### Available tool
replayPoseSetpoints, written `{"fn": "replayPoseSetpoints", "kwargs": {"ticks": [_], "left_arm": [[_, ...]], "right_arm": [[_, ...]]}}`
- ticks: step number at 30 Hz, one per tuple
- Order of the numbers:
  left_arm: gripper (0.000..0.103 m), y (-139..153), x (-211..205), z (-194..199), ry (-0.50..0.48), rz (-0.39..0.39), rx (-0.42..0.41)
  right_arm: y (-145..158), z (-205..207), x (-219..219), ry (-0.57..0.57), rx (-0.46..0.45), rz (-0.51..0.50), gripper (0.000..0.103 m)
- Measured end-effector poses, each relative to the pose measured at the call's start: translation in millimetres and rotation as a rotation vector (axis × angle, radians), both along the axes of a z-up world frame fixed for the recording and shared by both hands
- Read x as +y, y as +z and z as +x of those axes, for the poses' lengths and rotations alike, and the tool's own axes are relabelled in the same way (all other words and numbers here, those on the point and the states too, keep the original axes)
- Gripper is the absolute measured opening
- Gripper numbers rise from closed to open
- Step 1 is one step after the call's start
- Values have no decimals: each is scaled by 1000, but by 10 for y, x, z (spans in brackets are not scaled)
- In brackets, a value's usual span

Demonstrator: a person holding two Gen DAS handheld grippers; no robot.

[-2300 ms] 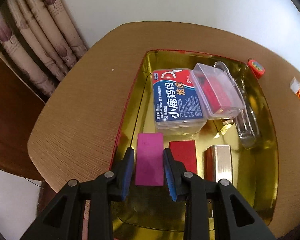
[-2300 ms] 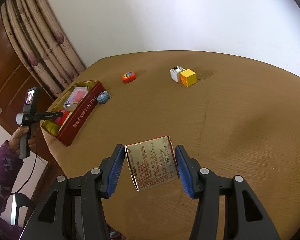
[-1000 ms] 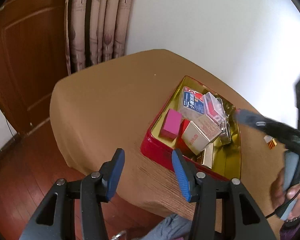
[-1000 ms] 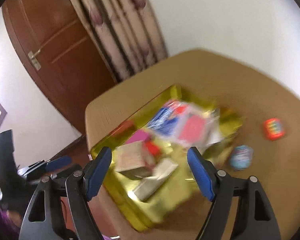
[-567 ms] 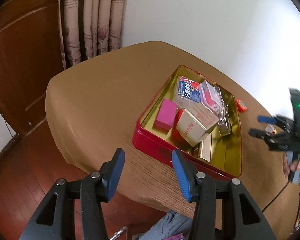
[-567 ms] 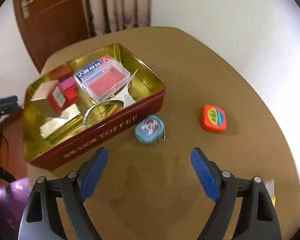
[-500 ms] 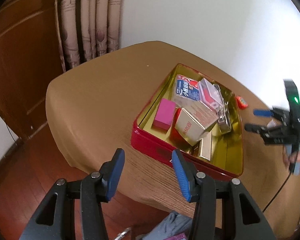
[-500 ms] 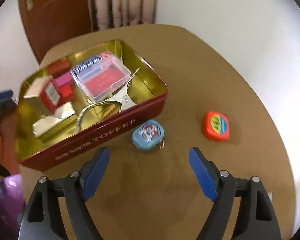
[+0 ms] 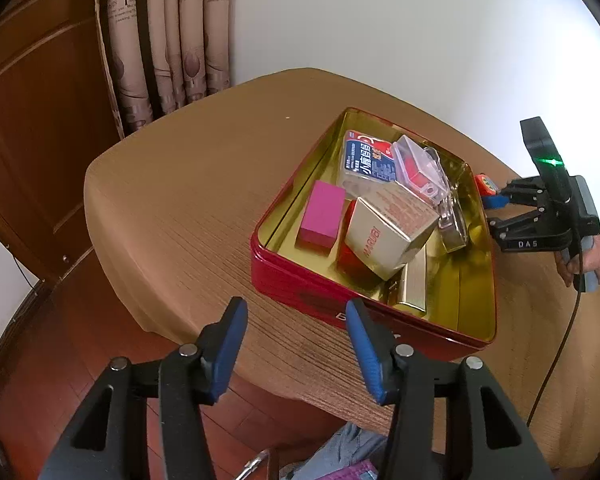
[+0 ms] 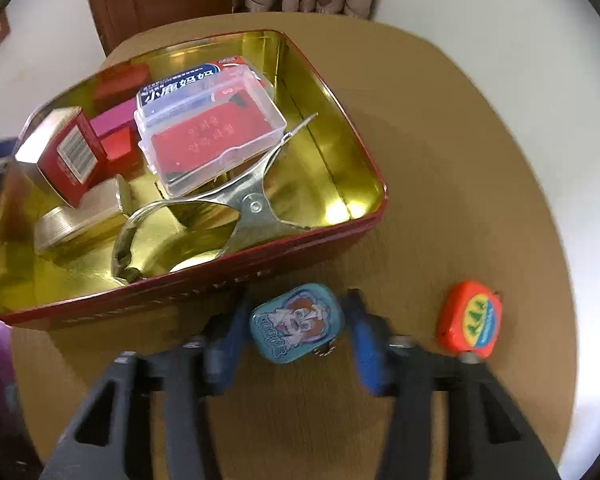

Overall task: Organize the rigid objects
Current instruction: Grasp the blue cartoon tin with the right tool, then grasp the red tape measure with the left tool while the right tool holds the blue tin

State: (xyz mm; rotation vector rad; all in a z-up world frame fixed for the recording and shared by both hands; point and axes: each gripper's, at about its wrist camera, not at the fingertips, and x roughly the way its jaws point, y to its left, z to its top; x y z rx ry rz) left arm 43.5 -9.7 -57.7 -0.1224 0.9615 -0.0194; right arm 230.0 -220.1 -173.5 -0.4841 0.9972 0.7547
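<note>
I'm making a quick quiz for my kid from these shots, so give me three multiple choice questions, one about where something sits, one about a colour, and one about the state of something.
1. Where is the blue cartoon tin?
A. Inside the red tin box
B. On the table between the right gripper's fingers
C. On the floor

2. What colour is the inside of the red tin box?
A. Gold
B. White
C. Black

3. What does the left gripper hold?
A. The pink block
B. The metal clip
C. Nothing

Answers:
1. B, since the tin lies on the table just outside the box wall, flanked by the blue fingers of the right gripper, whose jaws are closing.
2. A, since the box lining shines gold.
3. C, since its fingers stand apart with only table and floor between them, while the pink block and metal clip lie in the box.
</note>
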Motion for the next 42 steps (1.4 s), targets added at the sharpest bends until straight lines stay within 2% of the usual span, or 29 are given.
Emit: {"fn": "replayPoseSetpoints", "kwargs": {"ticks": [3, 6, 8, 11, 14, 17, 20, 23, 25, 27, 29, 30, 34, 36, 41, 42], "left_arm": [[53, 16, -6, -11, 3, 13, -7], [53, 75, 40, -46, 22, 1, -33], [53, 125, 60, -69, 25, -7, -56], [53, 168, 18, -114, -3, -10, -75], [53, 209, -136, -178, -77, 22, -98], [53, 253, -361, -249, -164, 57, -118], [53, 331, -632, -331, -276, 26, -119], [53, 429, -997, -286, -384, -10, -86], [53, 506, -1246, -201, -450, -17, -81], [53, 595, -1557, -41, -500, 39, -75], [53, 709, -1854, 184, -548, 64, -79], [53, 759, -1971, 293, -564, 80, -80], [57, 862, -2527, 758, -686, 166, -95], [57, 795, -2798, 1005, -769, 223, -91], [57, 458, -3183, 1500, -839, 361, -18], [57, 401, -3199, 1563, -839, 367, -5]], "right_arm": [[12, -62, -67, -60, -8, -7, 40], [84, -250, -358, -186, -18, 68, 40], [142, -490, -685, -313, -32, 135, 40], [117, -936, -1164, -497, -60, 177, 40], [-2, -1462, -1697, -666, -72, 191, 40], [-156, -1806, -2157, -814, -65, 190, 40], [-245, -2073, -2608, -958, -80, 202, 40], [-297, -2189, -2867, -1043, -104, 237, 40], [-329, -2242, -2932, -1071, -122, 259, 40], [-351, -2241, -2987, -1084, -130, 273, 40], [-370, -2209, -2972, -1085, -140, 299, 40], [-358, -2318, -3105, -1086, -142, 315, 40], [-349, -2390, -3132, -1075, -167, 358, 41], [-324, -2435, -3151, -1068, -174, 392, 41], [-312, -2533, -3166, -1037, -171, 427, 41], [-312, -2537, -3161, -1030, -169, 431, 41]]}}
